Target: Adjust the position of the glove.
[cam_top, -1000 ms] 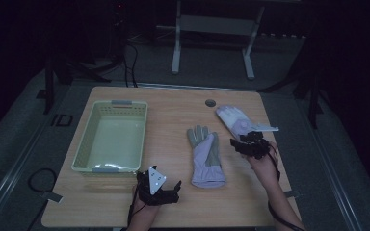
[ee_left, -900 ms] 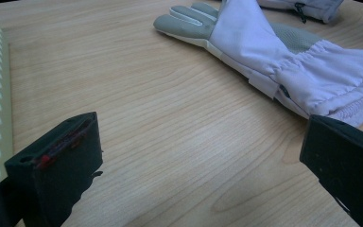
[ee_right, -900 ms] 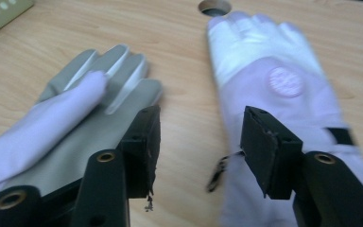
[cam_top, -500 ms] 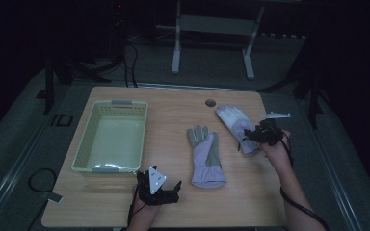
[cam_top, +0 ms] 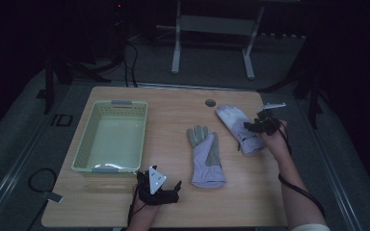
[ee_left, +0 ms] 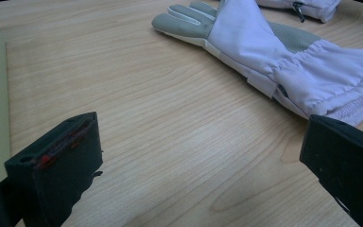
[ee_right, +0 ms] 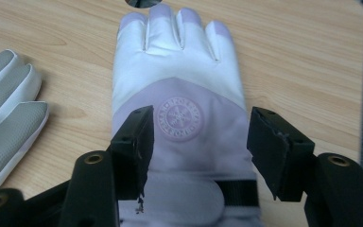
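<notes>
2 gloves [cam_top: 206, 156] right of basket [cam_top: 111, 142]

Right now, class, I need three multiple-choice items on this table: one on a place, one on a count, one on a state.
1. The basket sits at the table's: A left, B right, C middle.
2. Gloves on the table: A one, B two, C three.
3. The right tongs are: A open over a glove, B shut on a glove, C shut on nothing.

A: the high view shows it left of both gloves. B: the near glove and the far glove. A: the pads stand either side of the cuff without pressing on it.
</notes>
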Motion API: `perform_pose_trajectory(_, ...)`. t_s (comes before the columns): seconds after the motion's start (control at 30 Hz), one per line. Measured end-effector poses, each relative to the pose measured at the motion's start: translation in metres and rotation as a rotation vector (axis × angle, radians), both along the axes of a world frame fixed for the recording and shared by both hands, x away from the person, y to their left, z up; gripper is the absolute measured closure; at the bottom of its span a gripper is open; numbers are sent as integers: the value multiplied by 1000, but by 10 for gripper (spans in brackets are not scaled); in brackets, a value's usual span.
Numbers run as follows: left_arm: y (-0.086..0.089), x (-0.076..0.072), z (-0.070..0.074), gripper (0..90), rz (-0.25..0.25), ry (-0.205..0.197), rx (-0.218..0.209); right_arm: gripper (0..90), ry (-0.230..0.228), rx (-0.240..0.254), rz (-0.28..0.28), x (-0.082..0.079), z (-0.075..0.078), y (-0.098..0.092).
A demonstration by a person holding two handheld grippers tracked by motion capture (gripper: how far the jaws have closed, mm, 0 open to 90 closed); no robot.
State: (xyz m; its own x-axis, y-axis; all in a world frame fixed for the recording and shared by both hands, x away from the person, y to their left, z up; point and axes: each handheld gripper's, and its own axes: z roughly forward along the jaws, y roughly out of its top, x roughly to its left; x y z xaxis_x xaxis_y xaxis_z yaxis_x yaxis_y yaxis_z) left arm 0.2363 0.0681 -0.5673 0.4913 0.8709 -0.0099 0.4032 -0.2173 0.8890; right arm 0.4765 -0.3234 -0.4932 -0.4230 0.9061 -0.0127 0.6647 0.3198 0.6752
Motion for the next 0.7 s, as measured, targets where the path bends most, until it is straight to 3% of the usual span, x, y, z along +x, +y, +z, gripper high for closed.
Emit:
perform_pose_trajectory(0.13,0,0,0,0,1,0,-2,373,24,15,-9,9,-6,4)
perform_pose_trajectory(0.33,0,0,0,0,0,1,-1,364,70,-2,-1,23,-21,11)
perform_pose_trajectory(0.43,0,0,0,0,-1,2,-7,481,128,47,22,28,-31,9)
perform_pose_trajectory(0.47,0,0,0,0,-1,2,-7,481,128,47,22,28,-31,9)
perform_pose_trajectory(0.5,0,0,0,0,-3,0,-3,538,141,60,34,29,-35,8)
perform_pose_trajectory(0.57,0,0,0,0,-3,0,-3,538,142,74,36,28,-36,7)
perform_pose_trajectory(0.6,0,0,0,0,-3,0,-1,600,149,84,38,28,-36,6)
perform_pose_trajectory(0.7,0,0,0,0,-2,2,-1,621,146,75,40,27,-36,8)
